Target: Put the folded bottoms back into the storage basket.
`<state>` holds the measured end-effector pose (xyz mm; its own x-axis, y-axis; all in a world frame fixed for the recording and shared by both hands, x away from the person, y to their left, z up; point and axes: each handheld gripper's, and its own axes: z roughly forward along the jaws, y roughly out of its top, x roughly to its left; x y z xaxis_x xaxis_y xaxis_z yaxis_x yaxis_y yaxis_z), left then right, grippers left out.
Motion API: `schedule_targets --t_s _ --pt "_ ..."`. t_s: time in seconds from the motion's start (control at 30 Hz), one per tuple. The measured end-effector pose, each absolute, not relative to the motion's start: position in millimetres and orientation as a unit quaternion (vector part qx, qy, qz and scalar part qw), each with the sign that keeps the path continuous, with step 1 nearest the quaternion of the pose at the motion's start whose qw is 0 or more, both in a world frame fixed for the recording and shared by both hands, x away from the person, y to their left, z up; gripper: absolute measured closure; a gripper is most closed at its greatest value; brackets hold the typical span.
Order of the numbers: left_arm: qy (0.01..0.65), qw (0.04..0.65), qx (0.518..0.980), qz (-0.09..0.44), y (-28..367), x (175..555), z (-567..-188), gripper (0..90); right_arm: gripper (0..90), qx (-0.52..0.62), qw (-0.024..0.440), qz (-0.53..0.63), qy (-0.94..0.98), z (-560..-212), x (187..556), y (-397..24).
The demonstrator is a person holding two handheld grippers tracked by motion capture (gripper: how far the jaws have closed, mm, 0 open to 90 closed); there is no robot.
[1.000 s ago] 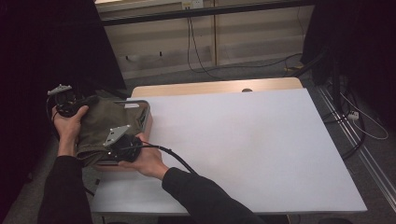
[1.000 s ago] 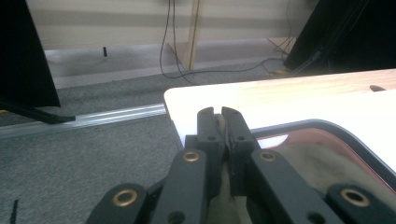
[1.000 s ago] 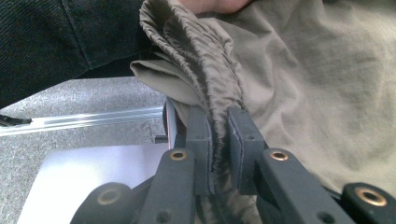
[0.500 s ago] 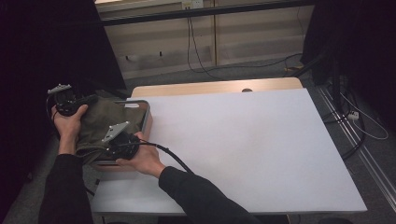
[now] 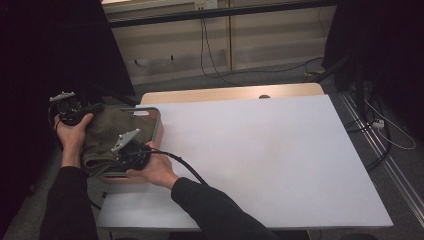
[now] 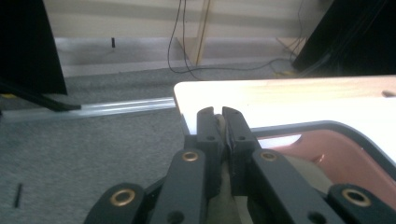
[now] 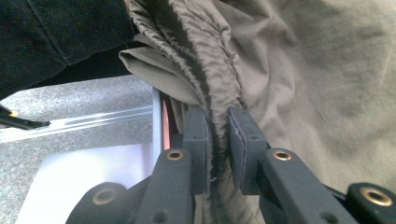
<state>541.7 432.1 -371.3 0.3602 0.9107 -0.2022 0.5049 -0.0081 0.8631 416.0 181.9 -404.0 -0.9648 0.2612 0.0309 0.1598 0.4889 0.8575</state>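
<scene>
An olive-green garment [image 5: 107,132] lies bunched in a red-brown tray with a grey rim [image 5: 158,125] at the table's left edge. My left gripper [image 5: 70,112] is at the garment's far left corner, beyond the tray. In the left gripper view this gripper [image 6: 219,114] is shut on a thin fold of the cloth [image 6: 218,123]. My right gripper [image 5: 127,150] is at the garment's near side. In the right gripper view it [image 7: 218,116] is shut on the garment's gathered, elastic-like edge [image 7: 210,70], with the rest of the cloth [image 7: 317,70] spreading to the right.
The white table top [image 5: 260,150] stretches right of the tray, with a wooden strip [image 5: 225,93] along its far edge. Grey carpet [image 6: 93,140], a metal rail [image 6: 93,108] and cables [image 5: 210,50] lie beyond the table. A dark sleeve [image 7: 60,28] is near the right gripper.
The right hand has shifted slightly at the tray's near side, still holding the cloth. The left hand has stayed put.
</scene>
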Motion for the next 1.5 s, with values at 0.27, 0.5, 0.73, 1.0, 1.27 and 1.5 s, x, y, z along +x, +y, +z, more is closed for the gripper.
schedule_targets --t_s 0.27,0.5,0.73,1.0,1.27,1.5 --pt "0.527 0.460 0.681 0.216 429.5 541.0 -376.4 86.7 77.3 0.116 0.055 0.490 0.862 -399.2 415.6 176.9" --pt "0.526 0.456 0.684 0.218 426.6 537.7 -378.6 81.8 70.4 0.122 0.047 0.492 0.861 -400.5 415.8 171.8" --pt "0.525 0.456 0.681 0.229 434.8 530.4 -379.8 66.7 52.5 0.144 0.042 0.507 0.849 -401.5 418.4 155.0" --pt "0.539 0.459 0.665 0.236 448.5 516.2 -377.9 48.7 42.0 0.162 0.050 0.520 0.837 -398.9 418.8 135.5" --pt "0.521 0.457 0.689 0.212 444.1 506.2 -380.8 88.0 40.5 0.170 0.059 0.523 0.833 -400.9 411.5 120.4" --pt "0.514 0.440 0.702 0.220 425.5 515.8 -389.5 88.3 39.1 0.177 0.058 0.532 0.826 -402.1 407.8 108.8"
